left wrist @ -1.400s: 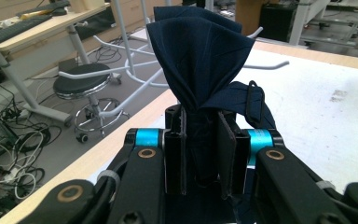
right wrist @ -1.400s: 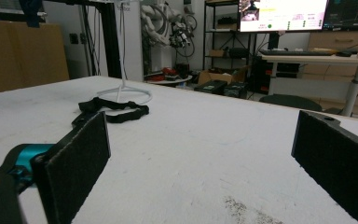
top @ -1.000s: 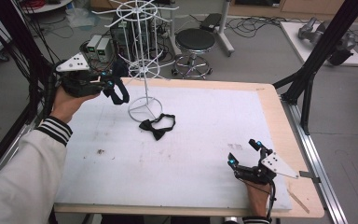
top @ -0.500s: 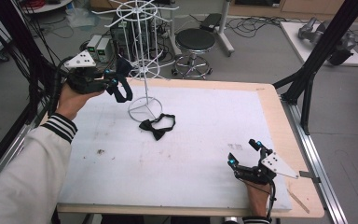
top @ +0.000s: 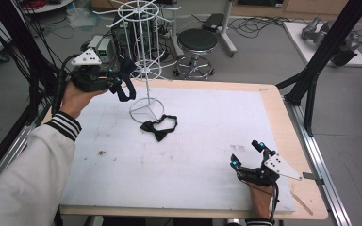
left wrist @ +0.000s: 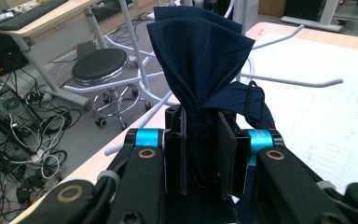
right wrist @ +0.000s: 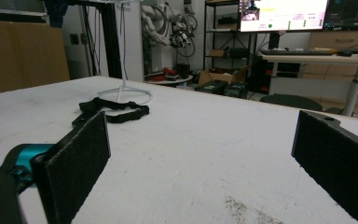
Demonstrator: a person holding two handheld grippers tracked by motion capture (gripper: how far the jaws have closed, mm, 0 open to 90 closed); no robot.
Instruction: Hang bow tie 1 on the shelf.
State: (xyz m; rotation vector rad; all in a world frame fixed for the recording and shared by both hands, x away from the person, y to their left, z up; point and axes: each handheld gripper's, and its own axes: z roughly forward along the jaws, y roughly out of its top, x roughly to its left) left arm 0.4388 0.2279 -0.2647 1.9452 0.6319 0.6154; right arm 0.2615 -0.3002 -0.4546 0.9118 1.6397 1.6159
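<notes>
White tabletop (top: 207, 155): left hand-held gripper (top: 119, 80) clamped navy bow tie (left wrist: 200, 56) just beside wire rack (top: 143, 52) hooks, strap loop hanging; right hand-held gripper (top: 247, 154) wide open, empty, well apart.

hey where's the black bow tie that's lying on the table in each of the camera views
High view: the black bow tie lies left of centre on the white table, just in front of the rack's ring base.
Left gripper view: it is not there; the dark blue bow tie clamped in the left gripper is another one.
Right gripper view: upper left, flat on the table.
Shared landmark: the white wire rack.
</notes>
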